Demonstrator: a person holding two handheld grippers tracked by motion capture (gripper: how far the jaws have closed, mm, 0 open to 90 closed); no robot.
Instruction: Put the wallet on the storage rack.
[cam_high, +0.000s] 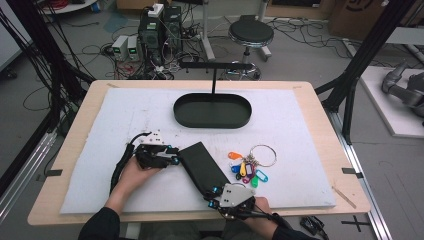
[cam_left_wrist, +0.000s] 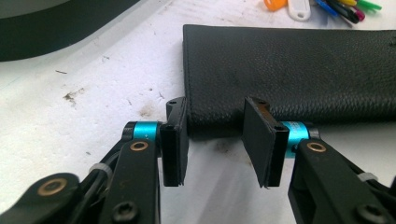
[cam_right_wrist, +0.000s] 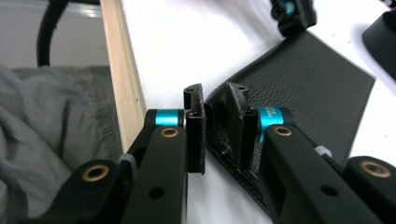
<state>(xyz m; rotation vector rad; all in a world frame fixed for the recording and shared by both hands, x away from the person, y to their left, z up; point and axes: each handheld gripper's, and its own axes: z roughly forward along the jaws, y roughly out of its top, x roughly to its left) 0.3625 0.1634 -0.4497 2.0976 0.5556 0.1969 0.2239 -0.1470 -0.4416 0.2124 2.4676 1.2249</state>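
Black leather wallet (cam_high: 202, 167) lay flat on the white mat (cam_high: 125, 110) of the desk (cam_high: 320, 105), and we saw its long axis run diagonally, from the far left end down to the near right end. We found the left tongs (cam_high: 175, 156) at its far left corner, parted, with the corner edge (cam_left_wrist: 205, 116) just between the jaws. The right tongs (cam_high: 212, 196) sat at the near end, and we saw them clamped on that lifted edge (cam_right_wrist: 217, 126). Coloured key tags (cam_high: 247, 170) lay just right of it.
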